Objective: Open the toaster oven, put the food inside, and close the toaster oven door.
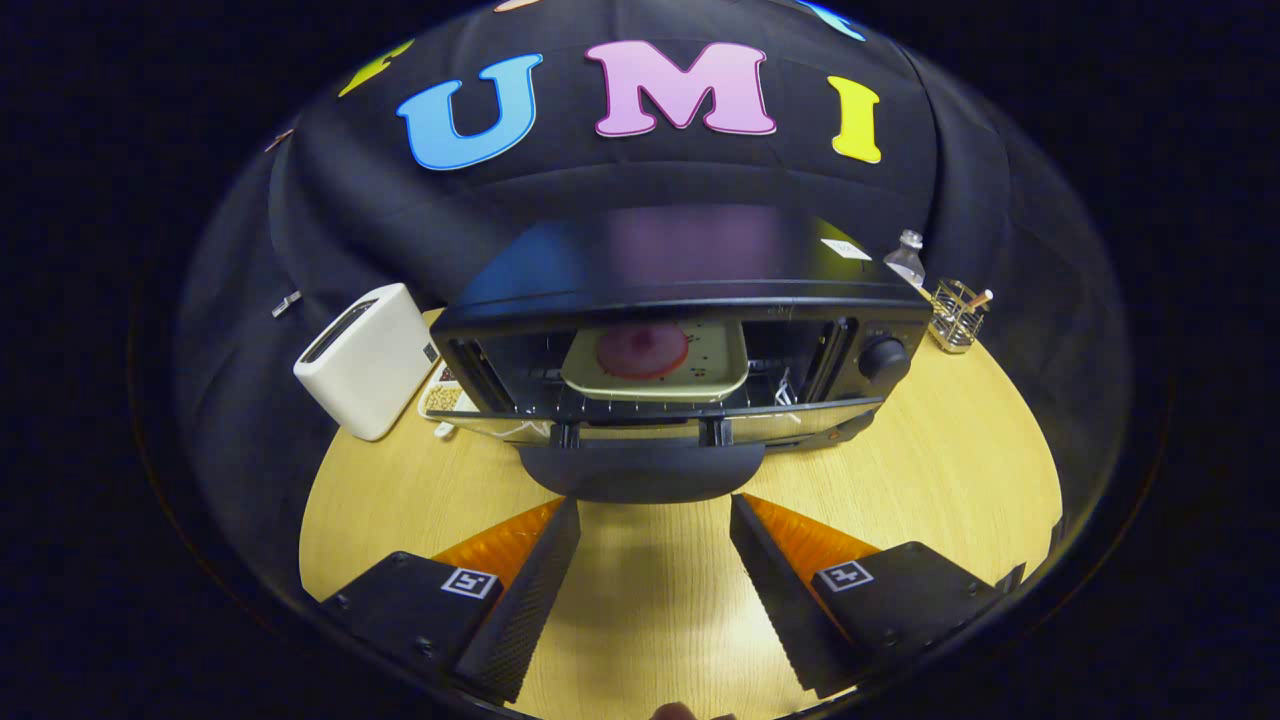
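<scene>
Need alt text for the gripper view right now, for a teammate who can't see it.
An open toaster oven holds a tray with a pink food item; its door hangs down just ahead of the open, empty gripper.

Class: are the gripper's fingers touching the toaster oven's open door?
Cannot tell. In the gripper view, the open gripper has its fingertips right at the door handle's edge.

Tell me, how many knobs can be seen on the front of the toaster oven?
1. A knob sits on the toaster oven control panel, beside the tray. Others may be hidden. The open gripper points at the door handle.
</scene>
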Available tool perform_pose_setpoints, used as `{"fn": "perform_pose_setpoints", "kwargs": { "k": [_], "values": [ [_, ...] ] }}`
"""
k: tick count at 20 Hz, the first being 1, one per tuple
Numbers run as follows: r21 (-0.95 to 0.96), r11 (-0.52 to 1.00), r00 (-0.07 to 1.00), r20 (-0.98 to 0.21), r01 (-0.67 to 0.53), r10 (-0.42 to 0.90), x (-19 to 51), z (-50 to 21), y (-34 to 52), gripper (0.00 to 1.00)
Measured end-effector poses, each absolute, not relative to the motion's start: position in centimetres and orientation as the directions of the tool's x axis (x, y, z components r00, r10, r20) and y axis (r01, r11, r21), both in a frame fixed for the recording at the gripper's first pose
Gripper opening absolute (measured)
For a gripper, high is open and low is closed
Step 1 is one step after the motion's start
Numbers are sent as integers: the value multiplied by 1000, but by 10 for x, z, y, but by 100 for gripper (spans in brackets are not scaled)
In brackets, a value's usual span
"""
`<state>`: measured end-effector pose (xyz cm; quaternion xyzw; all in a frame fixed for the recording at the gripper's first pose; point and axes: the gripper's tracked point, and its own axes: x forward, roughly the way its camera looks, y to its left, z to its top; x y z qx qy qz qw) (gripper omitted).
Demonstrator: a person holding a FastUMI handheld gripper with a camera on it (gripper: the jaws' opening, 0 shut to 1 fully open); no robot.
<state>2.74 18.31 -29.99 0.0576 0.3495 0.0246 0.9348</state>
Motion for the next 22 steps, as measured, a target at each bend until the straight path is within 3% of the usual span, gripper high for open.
{"fn": "perform_pose_setpoints", "kwargs": {
  "k": [12, 22],
  "values": [
    [42, 998, 929, -365, -48, 60, 24, -177, 131, 99],
    [63, 998, 984, -174, -20, 31, 4, -67, 54, 99]
  ]
}}
